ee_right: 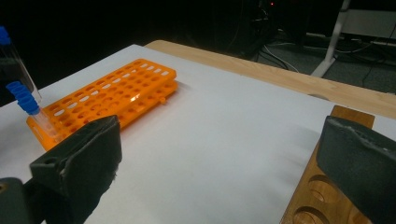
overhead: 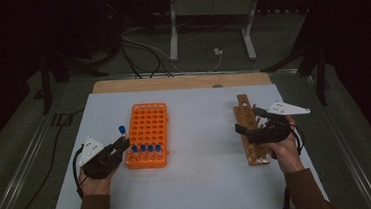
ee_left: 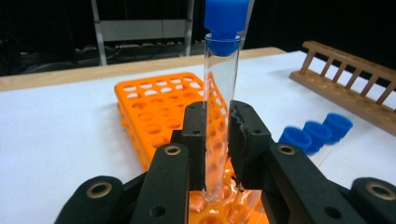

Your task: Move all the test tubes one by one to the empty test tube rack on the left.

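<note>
My left gripper (ee_left: pixel 217 140) is shut on a clear glass tube (ee_left: pixel 220 102) with a blue cap (ee_left: pixel 225 23), held upright. The tube's bottom sits at a hole in the near left corner of the orange rack (ee_left: pixel 159 107). In the high view the left gripper (overhead: pixel 121 142) is at the orange rack's (overhead: pixel 147 127) front left corner. Several blue-capped tubes (overhead: pixel 147 148) stand in the rack's front row. My right gripper (ee_right: pixel 224 163) is open with nothing between its jaws, above the wooden rack (ee_right: pixel 322 186). In the high view the right gripper (overhead: pixel 247 122) hovers over the wooden rack (overhead: pixel 250 134).
The racks lie on a white table (overhead: pixel 204 178) with a wooden strip (overhead: pixel 182 82) along its far edge. Bare table lies between the two racks. Beyond are a dark floor with cables (overhead: pixel 144 52) and a grey stand (overhead: pixel 211 12).
</note>
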The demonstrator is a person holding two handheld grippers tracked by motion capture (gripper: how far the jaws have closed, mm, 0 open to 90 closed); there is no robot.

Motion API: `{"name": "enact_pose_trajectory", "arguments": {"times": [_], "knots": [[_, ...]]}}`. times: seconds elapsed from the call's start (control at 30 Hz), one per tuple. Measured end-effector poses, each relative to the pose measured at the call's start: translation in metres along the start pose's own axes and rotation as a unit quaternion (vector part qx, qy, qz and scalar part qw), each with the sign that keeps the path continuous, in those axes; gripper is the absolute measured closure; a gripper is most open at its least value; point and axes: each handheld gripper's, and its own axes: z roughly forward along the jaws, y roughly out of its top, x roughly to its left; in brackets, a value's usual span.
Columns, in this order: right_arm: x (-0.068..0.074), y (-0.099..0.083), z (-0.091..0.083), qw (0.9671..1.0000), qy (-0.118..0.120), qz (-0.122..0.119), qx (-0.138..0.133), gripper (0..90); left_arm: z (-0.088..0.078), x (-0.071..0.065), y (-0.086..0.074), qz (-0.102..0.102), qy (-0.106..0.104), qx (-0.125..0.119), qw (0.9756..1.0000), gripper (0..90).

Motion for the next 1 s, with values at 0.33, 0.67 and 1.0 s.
{"name": "enact_pose_trajectory", "arguments": {"times": [0.33,0.67,1.0], "knots": [[-0.002,-0.001,-0.001,1.0000,0.000,0.003,-0.001,0.3,-0.004,0.000,-0.009,-0.002,-0.006,0.014,0.9999,78.3],[-0.002,-0.001,0.000,1.0000,0.003,0.004,-0.001,0.3,-0.004,-0.001,-0.020,0.001,-0.004,0.046,0.9989,78.2],[-0.003,-0.002,-0.001,1.0000,0.004,0.005,-0.002,0.3,0.001,-0.008,-0.027,0.031,0.009,0.103,0.9941,78.2]]}}
